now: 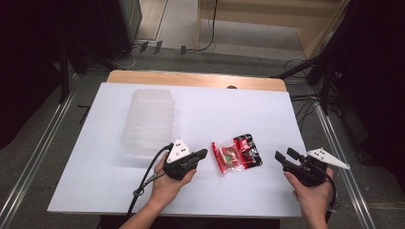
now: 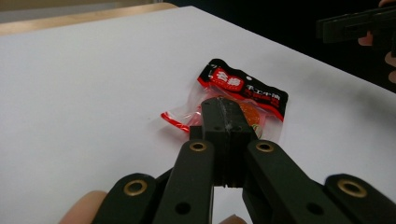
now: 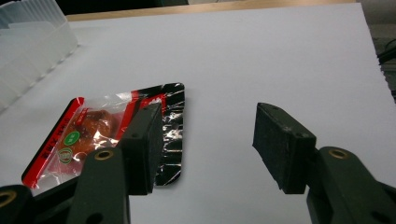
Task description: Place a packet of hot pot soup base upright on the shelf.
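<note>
High view shows a white table (image 1: 267, 119) with a red and black snack packet (image 1: 237, 153) lying flat near its front edge, between the two grippers. Its print is too small to read. The left gripper (image 2: 227, 122) has its jaws pressed together on nothing, just short of the packet, hiding part of it. The right gripper (image 3: 208, 144) stands wide apart, empty. A stack of clear plastic trays (image 1: 148, 119) sits far left.
</note>
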Motion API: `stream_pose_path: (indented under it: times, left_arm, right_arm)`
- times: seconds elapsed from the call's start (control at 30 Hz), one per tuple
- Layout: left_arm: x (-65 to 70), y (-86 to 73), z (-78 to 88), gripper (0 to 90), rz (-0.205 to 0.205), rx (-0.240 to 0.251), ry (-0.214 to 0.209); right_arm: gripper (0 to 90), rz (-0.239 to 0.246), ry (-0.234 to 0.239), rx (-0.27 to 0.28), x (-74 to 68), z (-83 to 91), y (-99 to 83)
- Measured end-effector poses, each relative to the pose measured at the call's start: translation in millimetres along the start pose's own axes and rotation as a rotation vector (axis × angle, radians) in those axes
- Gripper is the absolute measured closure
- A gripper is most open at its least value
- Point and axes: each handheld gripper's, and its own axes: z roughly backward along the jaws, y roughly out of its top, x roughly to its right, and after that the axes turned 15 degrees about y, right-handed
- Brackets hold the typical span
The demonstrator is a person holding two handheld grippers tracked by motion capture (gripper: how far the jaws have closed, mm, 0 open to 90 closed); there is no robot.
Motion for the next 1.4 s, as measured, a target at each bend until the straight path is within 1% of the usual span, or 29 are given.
stream_pose_path:
  times: [0.1,0.2,0.3,0.33,0.4,0.43,0.47,0.5,0.57,0.6,0.63,0.67,0.7,0.77,0.83,0.9,0.93,0.97,1.0,1.03,1.1,1.17,1.2,1.23,1.33,1.4]
  left_arm:
    - [5.0,1.5,-11.1,90.0,-0.001,-0.015,-0.018]
    - [9.3,2.6,-20.6,90.0,-0.004,-0.027,-0.023]
    - [13.0,0.3,-29.6,90.0,-0.029,-0.060,-0.016]
    - [13.8,-1.3,-32.3,90.0,-0.040,-0.075,-0.005]
    - [13.7,-4.3,-36.8,90.0,-0.049,-0.107,-0.007]
    - [13.7,-5.8,-39.6,90.0,-0.063,-0.132,0.007]
    - [13.6,-6.7,-41.3,90.0,-0.066,-0.141,0.013]
    - [13.8,-7.6,-42.6,90.0,-0.060,-0.148,0.015]
    - [13.3,-9.3,-45.8,90.0,-0.068,-0.170,0.019]
    - [14.0,-10.2,-47.2,90.0,-0.067,-0.176,0.017]
    - [14.7,-10.5,-47.7,90.0,-0.074,-0.180,0.018]
    - [15.5,-10.4,-47.5,90.0,-0.073,-0.173,0.016]
    - [15.3,-9.7,-46.4,90.0,-0.060,-0.163,0.010]
    - [14.4,-6.5,-43.8,90.0,-0.017,-0.127,-0.010]
    - [15.8,-4.0,-43.0,90.0,-0.023,-0.102,-0.003]
    - [17.1,-4.8,-46.5,90.0,-0.045,-0.120,0.001]
    - [17.0,-6.3,-48.6,90.0,-0.069,-0.139,0.014]
    - [17.0,-8.1,-50.8,90.0,-0.073,-0.159,0.019]
    - [17.1,-9.6,-52.5,90.0,-0.068,-0.178,0.021]
    - [17.7,-9.7,-52.7,90.0,-0.069,-0.183,0.026]
    - [19.8,-9.4,-52.8,90.0,-0.086,-0.197,0.042]
    - [21.6,-10.7,-54.3,90.0,-0.114,-0.244,0.056]
    - [22.0,-11.4,-55.2,90.0,-0.118,-0.254,0.056]
    - [22.3,-12.1,-56.0,90.0,-0.125,-0.268,0.056]
    - [22.3,-12.6,-56.2,90.0,-0.126,-0.273,0.053]
    - [22.6,-13.2,-56.3,90.0,-0.127,-0.268,0.056]
  right_arm:
    - [41.9,-0.014,0.012,-0.006,0.7,-4.0,-1.5]
    - [40.3,-0.009,0.021,-0.019,0.3,-7.6,-4.0]
    - [39.1,-0.003,0.024,-0.030,-2.5,-8.6,-7.0]
    - [38.9,-0.001,0.025,-0.031,-3.1,-8.2,-7.7]
    - [38.6,0.002,0.026,-0.031,-4.2,-7.0,-8.9]
    - [38.3,0.000,0.026,-0.032,-4.5,-6.3,-9.5]
    - [38.1,0.003,0.024,-0.033,-4.6,-5.9,-10.1]
    - [38.0,0.000,0.022,-0.035,-4.9,-5.7,-10.5]
    - [37.7,0.002,0.019,-0.036,-4.6,-5.6,-11.3]
    - [37.7,-0.001,0.018,-0.037,-4.9,-5.4,-11.6]
    - [37.6,-0.001,0.018,-0.035,-4.9,-5.2,-11.9]
    - [37.6,-0.002,0.020,-0.034,-5.1,-5.0,-12.3]
    - [37.6,-0.002,0.019,-0.035,-5.1,-4.7,-12.5]
    - [37.6,-0.003,0.015,-0.034,-5.1,-3.9,-13.1]
    - [37.6,-0.008,0.013,-0.035,-4.6,-3.3,-13.7]
    - [37.6,-0.008,0.012,-0.035,-3.8,-3.9,-14.4]
    - [37.6,-0.013,0.013,-0.039,-4.1,-4.1,-14.7]
    - [37.6,-0.009,0.013,-0.040,-3.8,-4.5,-15.0]
    - [37.6,-0.008,0.013,-0.040,-4.3,-4.9,-15.3]
    - [37.5,-0.008,0.016,-0.041,-5.0,-5.1,-15.6]
    - [37.4,-0.005,0.021,-0.045,-5.8,-5.3,-16.2]
    - [36.0,0.000,0.019,-0.044,-6.1,-5.3,-16.5]
    - [34.9,-0.001,0.014,-0.042,-6.6,-5.0,-16.6]
    - [34.7,0.003,0.019,-0.040,-6.6,-4.9,-16.6]
    - [34.1,0.008,0.031,-0.039,-9.0,-4.5,-16.3]
    - [33.6,0.008,0.051,-0.033,-10.8,-4.8,-15.3]
